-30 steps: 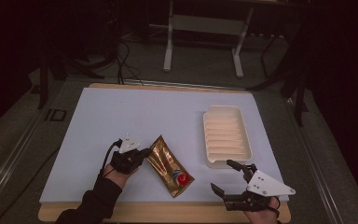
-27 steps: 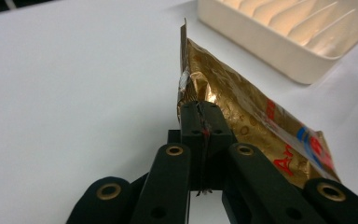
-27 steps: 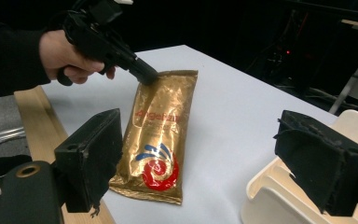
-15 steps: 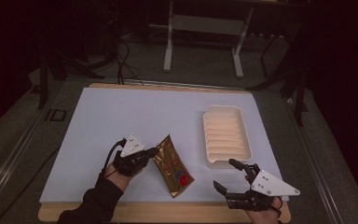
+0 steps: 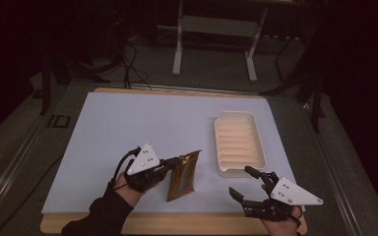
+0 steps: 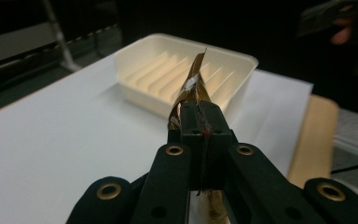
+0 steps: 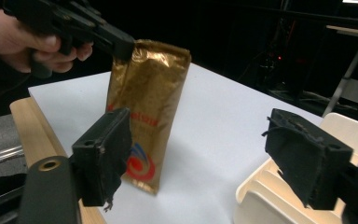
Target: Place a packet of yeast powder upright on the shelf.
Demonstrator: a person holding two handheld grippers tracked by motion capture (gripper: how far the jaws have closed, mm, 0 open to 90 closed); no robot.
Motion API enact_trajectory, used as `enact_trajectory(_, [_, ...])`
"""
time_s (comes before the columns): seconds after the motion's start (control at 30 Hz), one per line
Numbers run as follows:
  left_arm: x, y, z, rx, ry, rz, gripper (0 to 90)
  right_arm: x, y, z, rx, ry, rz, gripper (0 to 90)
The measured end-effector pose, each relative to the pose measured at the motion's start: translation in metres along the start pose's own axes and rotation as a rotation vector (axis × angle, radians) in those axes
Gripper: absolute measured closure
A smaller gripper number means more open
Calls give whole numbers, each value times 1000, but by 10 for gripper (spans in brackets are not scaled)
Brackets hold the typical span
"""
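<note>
Low in the high view, the right gripper (image 5: 248,184) has wide jaws that have just been closing a little, with nothing between them. Left of it, the left gripper (image 5: 173,162) is clamped on the top corner of the gold pouch (image 5: 183,174). The pouch hangs almost upright, its long axis vertical and its bottom edge near the white table (image 5: 128,123). Further up and right lies the cream tray (image 5: 238,142).
</note>
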State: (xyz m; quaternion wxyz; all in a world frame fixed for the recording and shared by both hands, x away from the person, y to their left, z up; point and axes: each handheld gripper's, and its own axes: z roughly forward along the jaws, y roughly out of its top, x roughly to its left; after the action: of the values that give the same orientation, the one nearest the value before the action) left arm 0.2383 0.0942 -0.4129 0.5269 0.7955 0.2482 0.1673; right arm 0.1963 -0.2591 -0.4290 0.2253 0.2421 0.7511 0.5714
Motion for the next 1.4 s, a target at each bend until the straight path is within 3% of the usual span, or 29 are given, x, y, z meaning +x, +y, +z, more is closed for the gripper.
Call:
enact_trajectory(0.07, [1, 3, -3, -16, 7, 23, 900, -1, 2, -1, 0, -1, 3, 248])
enact_trajectory(0.27, [4, 13, -11, -53, -29, 24, 900, -5, 13, -3, 19, 48, 11, 360])
enact_trajectory(0.4, [3, 19, -14, -72, -45, 38, 900, -6, 18, -2, 36, 55, 14, 356])
enact_trajectory(0.5, [0, 23, -16, -79, -56, 67, 900, -7, 22, 3, 81, 86, 0, 334])
enact_trajectory(0.63, [-2, 27, -18, -79, -82, 72, 900, -5, 26, 9, 122, 92, -35, 313])
enact_trajectory(0.8, [-5, 30, -18, -72, -113, 75, 900, -7, 34, 26, 194, 175, -45, 316])
enact_trajectory(0.83, [-6, 30, -19, -75, -119, 78, 900, -8, 38, 30, 212, 209, -46, 301])
enact_trajectory(0.9, [-7, 31, -20, -80, -125, 79, 900, -8, 43, 35, 219, 203, -63, 281])
enact_trajectory(0.97, [-7, 31, -22, -89, -137, 74, 900, -10, 47, 39, 260, 235, -60, 220])
enact_trajectory(1.0, [-7, 32, -23, -90, -138, 72, 900, -11, 49, 41, 257, 216, -76, 208])
enact_trajectory(1.07, [-7, 32, -25, -92, -144, 79, 900, -14, 53, 45, 294, 257, -73, 182])
enact_trajectory(1.2, [-10, 33, -26, -91, -148, 97, 900, -20, 58, 52, 305, 251, -96, 135])
enact_trajectory(1.23, [-10, 33, -26, -91, -155, 98, 900, -22, 60, 54, 310, 277, -87, 123])
enact_trajectory(1.4, [-13, 33, -24, -81, -179, 111, 900, -26, 69, 56, 274, 312, -86, 101])
